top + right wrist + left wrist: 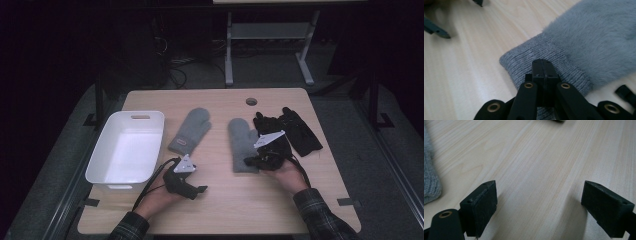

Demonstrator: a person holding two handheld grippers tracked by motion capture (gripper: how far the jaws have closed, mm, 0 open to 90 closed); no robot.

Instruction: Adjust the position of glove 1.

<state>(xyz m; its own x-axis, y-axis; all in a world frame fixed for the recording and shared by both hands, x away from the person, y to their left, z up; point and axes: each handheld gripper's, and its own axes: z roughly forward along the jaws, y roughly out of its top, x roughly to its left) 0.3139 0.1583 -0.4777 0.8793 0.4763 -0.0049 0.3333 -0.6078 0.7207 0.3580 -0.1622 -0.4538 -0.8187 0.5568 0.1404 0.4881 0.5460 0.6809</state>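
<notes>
Two grippers low over worktop [220, 200], near front edge. Left gripper [539, 205]: fingers wide apart, nothing between. Right gripper [542, 68]: fingers closed together over cuff of grey mitten [584, 42].

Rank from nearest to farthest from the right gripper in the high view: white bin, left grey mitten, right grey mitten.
From the right gripper:
1. Right grey mitten, directly under the tips, at its cuff.
2. Left grey mitten, mid-table, off to the left.
3. White bin, at the table's left edge.
</notes>
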